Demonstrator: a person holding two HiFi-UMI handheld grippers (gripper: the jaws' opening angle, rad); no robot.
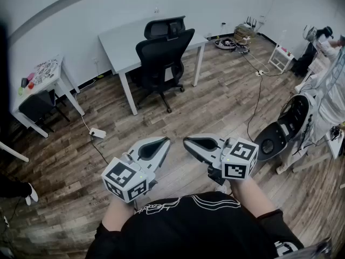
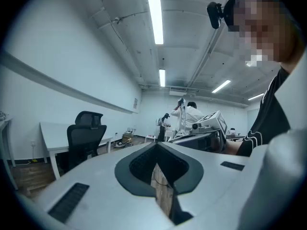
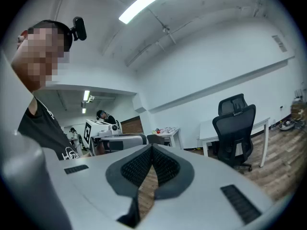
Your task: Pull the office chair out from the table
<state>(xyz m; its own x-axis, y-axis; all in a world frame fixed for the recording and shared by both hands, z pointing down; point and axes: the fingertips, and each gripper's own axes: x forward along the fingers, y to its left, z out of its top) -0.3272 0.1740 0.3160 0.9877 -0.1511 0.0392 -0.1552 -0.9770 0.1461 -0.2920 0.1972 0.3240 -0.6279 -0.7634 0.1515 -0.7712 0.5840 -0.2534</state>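
Closest to my head feed was the wearer's black shirt, filling the bottom edge, with both bare forearms reaching forward out of it. At the far left a small white table stood against the wall with colourful odds and ends on it, and a dark seat sat tucked beneath it. A white power strip lay on the wood floor just in front of that. The left gripper hung level over the floor, and in its own view I read the left gripper's jaws as fully closed, pads meeting, nothing between them but a sliver of floorboards below. Beyond it the long white table stood by the wall, and the black office chair sat close against its near side on its wheeled base, well apart from both grippers. From the left gripper view the chair showed off to the left; from the right gripper view it stood to the right, beside the table leg. The right gripper pointed slightly downward next to the left one, and its own view showed the jaws pressed together and empty. A black cable ran across the floor to the right, past a white machine, and a person in white stood at the far right edge
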